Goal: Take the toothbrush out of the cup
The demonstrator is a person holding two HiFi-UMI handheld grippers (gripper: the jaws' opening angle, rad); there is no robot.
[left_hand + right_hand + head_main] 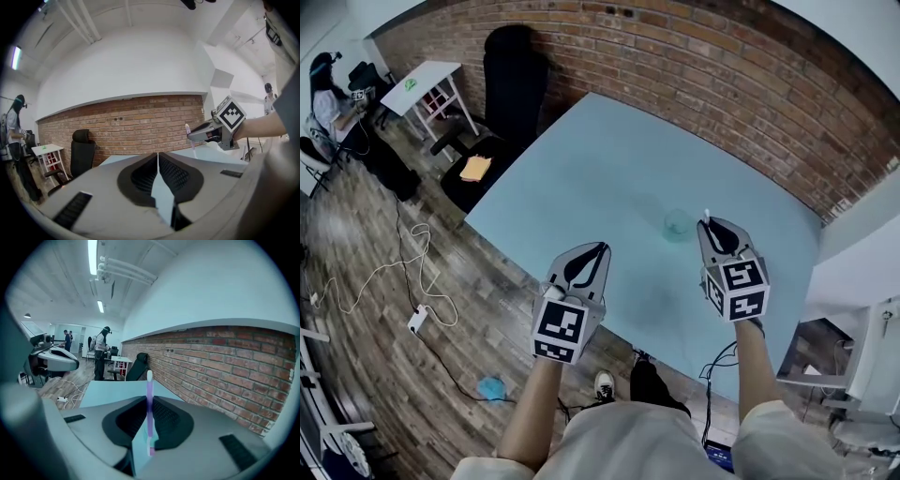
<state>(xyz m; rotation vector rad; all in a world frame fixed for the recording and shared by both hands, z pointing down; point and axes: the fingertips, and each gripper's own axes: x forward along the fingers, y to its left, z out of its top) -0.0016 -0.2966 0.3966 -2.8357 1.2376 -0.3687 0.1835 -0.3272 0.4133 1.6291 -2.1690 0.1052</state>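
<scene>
In the head view, a pale blue rectangular table (609, 178) stands against a red brick wall (722, 84), and a small clear glass cup (678, 226) sits on its near right part. The right gripper (709, 226) is held just right of the cup. Its jaws are closed on a slim purple and white toothbrush (706, 215), whose white tip pokes out past the jaw tips. The brush is out of the cup and beside it. The left gripper (600, 249) hangs at the table's near edge, well left of the cup, with its jaws together. A black office chair (511, 75) stands by the wall on the brown wooden floor (384, 281)

In the left gripper view, the two dark pads meet at their tips with nothing between them. The right gripper shows off to the right above the table. The toothbrush crosses its jaw tips nearly upright, sticking out both above and below them, and its lower end hangs clear of the table top

In the right gripper view, the toothbrush stands upright in the middle of the frame, pinched between the two pads. Its purple shaft rises to a white end above the jaws, and its lower end sits down in the gap between them. The left gripper shows at the far left, well apart from it
</scene>
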